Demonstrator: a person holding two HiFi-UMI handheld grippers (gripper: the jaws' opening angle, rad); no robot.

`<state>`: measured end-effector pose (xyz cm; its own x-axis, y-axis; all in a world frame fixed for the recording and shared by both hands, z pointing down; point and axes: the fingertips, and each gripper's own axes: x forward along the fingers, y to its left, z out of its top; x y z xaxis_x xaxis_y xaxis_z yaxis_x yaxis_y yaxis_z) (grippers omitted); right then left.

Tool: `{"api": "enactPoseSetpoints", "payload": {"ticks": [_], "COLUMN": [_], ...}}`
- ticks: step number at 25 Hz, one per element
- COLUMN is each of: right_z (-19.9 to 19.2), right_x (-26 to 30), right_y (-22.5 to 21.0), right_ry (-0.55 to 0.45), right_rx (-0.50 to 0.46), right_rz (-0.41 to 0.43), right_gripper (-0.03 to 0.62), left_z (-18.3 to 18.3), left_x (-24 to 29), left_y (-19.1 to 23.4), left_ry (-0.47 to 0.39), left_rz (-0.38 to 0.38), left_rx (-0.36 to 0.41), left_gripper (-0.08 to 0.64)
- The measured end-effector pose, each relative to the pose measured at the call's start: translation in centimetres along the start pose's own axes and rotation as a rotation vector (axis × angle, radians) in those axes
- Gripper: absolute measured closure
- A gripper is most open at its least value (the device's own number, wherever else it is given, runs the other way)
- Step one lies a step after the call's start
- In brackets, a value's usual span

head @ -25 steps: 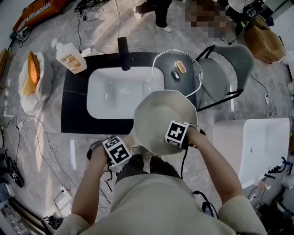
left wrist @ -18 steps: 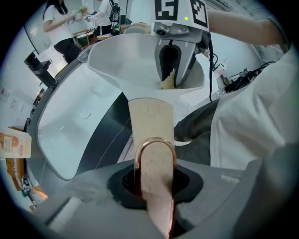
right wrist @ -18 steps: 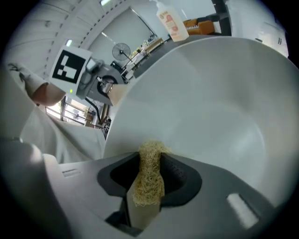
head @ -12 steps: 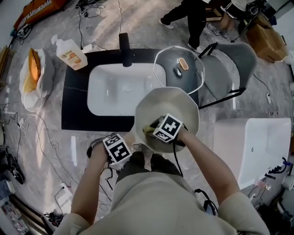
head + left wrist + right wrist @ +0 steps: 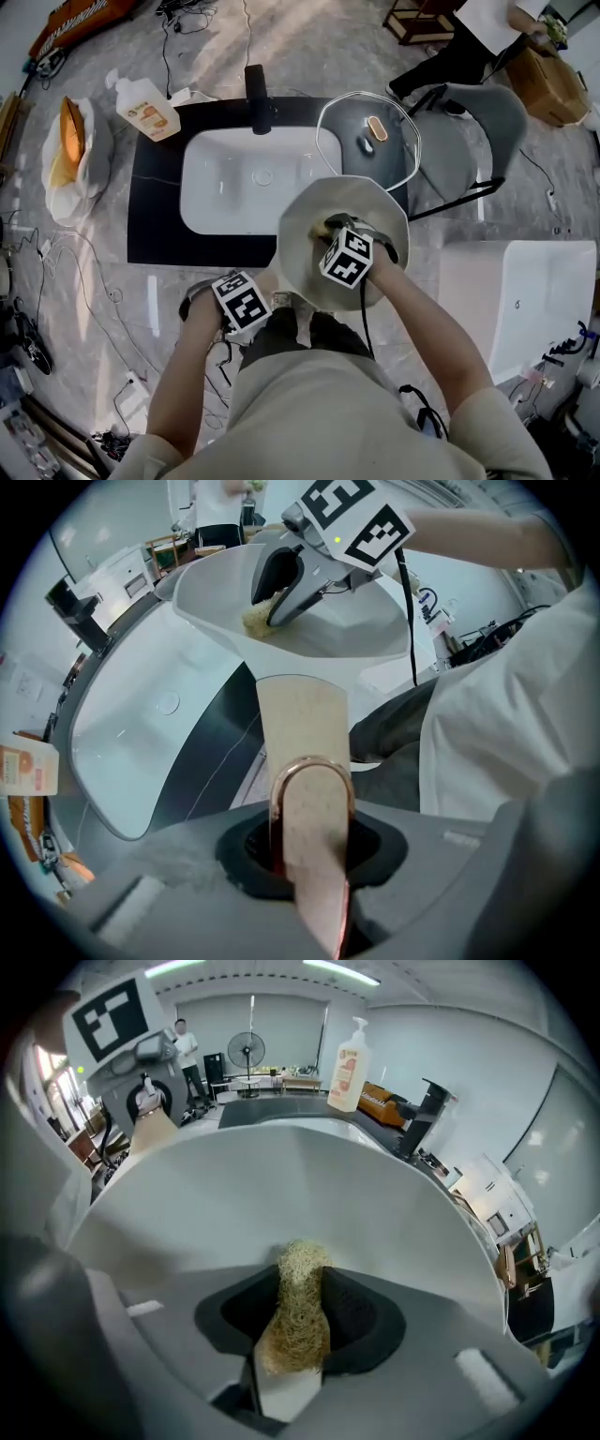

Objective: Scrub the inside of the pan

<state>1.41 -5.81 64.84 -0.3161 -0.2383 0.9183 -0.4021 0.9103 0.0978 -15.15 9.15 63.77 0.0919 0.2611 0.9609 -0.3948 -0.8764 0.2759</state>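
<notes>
Two grippers share the work here. The left gripper (image 5: 274,302) is clamped on the pan's handle (image 5: 300,733), its jaws closed tight on the beige grip just past the copper-coloured hanging loop (the left gripper view shows this plainly). It holds the pale pan (image 5: 305,253) in front of the person's body, over the near right corner of the black counter (image 5: 155,216) and the edge of the white sink (image 5: 220,202).

The right gripper (image 5: 330,228) reaches into the pan from the person's right. Its jaws are pinched on a straw-coloured fibrous scrubber (image 5: 298,1312), whose tip sticks out past the fingertips and presses against the pan's inner wall (image 5: 281,1194). From the left gripper view, the scrubber (image 5: 255,617) touches the inside surface on the side nearer the sink.

On the counter behind the pan lies a glass lid (image 5: 370,155), beside the sink. A black faucet (image 5: 256,94) stands at the sink's far edge, and a soap bottle (image 5: 145,111) stands at the counter's far left corner.
</notes>
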Motion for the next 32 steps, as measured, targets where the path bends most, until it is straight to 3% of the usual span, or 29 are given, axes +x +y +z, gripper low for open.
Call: {"api": "enactPoseSetpoints", "payload": {"ticks": [6,10,14,19,22,27,32], "right_z": [-4.5,-7.4,-9.9,-13.0,-12.3,-9.1,-3.8], "right_x": [-1.3,-2.3,-3.7,-5.8,-6.5,-6.6,-5.8], "right_y": [-3.0,-3.4,-1.6,3.6,5.5,9.9,12.1], "right_ry": [0.181,0.313,0.474,0.661,0.623,0.464,0.271], "right_rx": [-0.030,-0.039,-0.044,0.006,0.104,0.306,0.464], "right_rz": [-0.035,0.008,0.124,0.370,0.471,0.690,0.784], "right_gripper": [0.445,0.445,0.446,0.448,0.448,0.448,0.448], "left_z": [0.0,-0.1,0.1,0.0,0.1,0.2,0.1], "left_x": [0.1,0.1,0.1,0.1,0.1,0.1,0.0], "left_y": [-0.1,0.0,0.0,0.3,0.3,0.2,0.3], "left_ry": [0.002,0.007,0.008,0.003,0.002,0.003,0.005], "left_rz": [0.002,-0.002,-0.005,0.004,0.006,0.008,0.009], "left_rx": [-0.007,-0.012,-0.016,-0.013,-0.011,-0.013,-0.010], "left_gripper": [0.479,0.477,0.476,0.473,0.472,0.472,0.472]}}
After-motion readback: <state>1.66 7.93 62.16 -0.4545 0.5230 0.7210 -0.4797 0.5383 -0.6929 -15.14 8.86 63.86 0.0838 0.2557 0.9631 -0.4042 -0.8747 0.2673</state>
